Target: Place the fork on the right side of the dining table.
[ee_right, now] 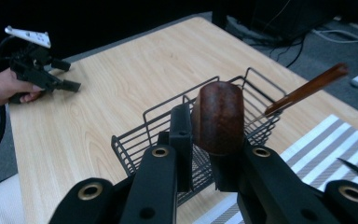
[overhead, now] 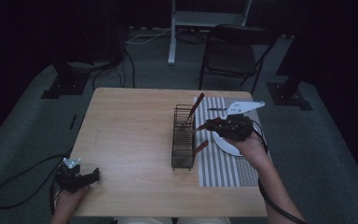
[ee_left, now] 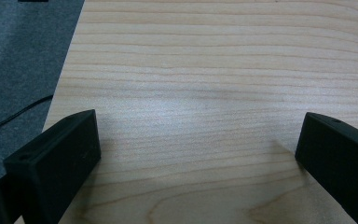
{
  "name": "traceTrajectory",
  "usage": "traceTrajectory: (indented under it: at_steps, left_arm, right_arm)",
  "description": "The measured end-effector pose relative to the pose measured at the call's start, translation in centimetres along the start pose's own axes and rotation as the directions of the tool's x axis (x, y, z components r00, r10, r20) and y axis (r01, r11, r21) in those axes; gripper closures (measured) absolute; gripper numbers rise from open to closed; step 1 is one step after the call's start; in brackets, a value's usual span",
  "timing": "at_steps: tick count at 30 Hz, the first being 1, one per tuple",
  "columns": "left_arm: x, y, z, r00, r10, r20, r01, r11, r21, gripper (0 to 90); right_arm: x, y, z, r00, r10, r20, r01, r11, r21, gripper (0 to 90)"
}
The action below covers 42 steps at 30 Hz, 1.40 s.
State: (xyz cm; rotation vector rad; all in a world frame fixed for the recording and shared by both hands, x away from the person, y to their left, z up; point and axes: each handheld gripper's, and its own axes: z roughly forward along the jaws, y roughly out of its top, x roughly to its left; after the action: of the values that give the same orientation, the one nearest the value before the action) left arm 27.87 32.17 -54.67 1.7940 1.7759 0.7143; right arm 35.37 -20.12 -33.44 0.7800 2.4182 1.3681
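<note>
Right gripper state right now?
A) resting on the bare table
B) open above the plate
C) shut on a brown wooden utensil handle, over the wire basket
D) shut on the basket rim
C: the right gripper clamps the brown wooden handle between its jaws, above the wire basket.

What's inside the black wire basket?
Inside the wire basket, two brown-handled utensils lean against its wall. Their working ends are hidden among the wires. The right gripper holds another brown handle above it.
</note>
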Motion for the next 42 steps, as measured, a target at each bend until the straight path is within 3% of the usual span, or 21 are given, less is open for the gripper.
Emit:
traceTrajectory:
  at_steps: [10, 14, 20, 23, 24, 37, 38, 42]
  left_arm:
    - [0.0, 0.0, 0.0, 1.0000, 0.000, 0.000, 0.000, 1.0000, 0.000, 0.3]
    - [0.0, 0.0, 0.0, 1.0000, 0.000, 0.000, 0.000, 1.0000, 0.000, 0.2]
    - [0.0, 0.0, 0.0, 1.0000, -0.001, 0.001, 0.001, 1.0000, 0.000, 0.3]
    - [0.0, 0.0, 0.0, 1.0000, -0.001, 0.000, 0.001, 1.0000, 0.000, 0.3]
    - [0.0, 0.0, 0.0, 1.0000, 0.000, 0.000, 0.000, 1.0000, 0.000, 0.2]
    - [0.0, 0.0, 0.0, 1.0000, -0.001, 0.000, 0.001, 1.0000, -0.001, 0.2]
    - [0.0, 0.0, 0.0, 1.0000, -0.001, 0.000, 0.001, 1.0000, -0.001, 0.3]
    - [0.0, 0.0, 0.0, 1.0000, -0.001, 0.000, 0.001, 1.0000, -0.001, 0.3]
  right_arm:
    - [-0.2, -0.3, -3.2, 0.9971, 0.025, 0.072, -0.022, 0.999, -0.045, 81.0]
    - [-0.5, -1.8, -4.5, 0.9925, 0.054, 0.110, -0.048, 0.997, -0.058, 81.0]
    - [-1.0, -4.4, -4.8, 0.9861, 0.094, 0.137, -0.089, 0.995, -0.043, 81.0]
    - [-1.0, -4.8, -4.8, 0.9849, 0.098, 0.143, -0.093, 0.995, -0.041, 81.0]
    - [-1.0, -6.0, -4.7, 0.9812, 0.111, 0.157, -0.108, 0.994, -0.028, 81.0]
    - [-0.6, -11.0, -3.7, 0.9567, 0.208, 0.203, -0.211, 0.977, -0.006, 81.0]
    - [-0.3, -11.8, -3.5, 0.9507, 0.216, 0.223, -0.223, 0.975, 0.006, 81.0]
    - [0.1, -13.3, -3.2, 0.9407, 0.234, 0.246, -0.246, 0.969, 0.019, 80.9]
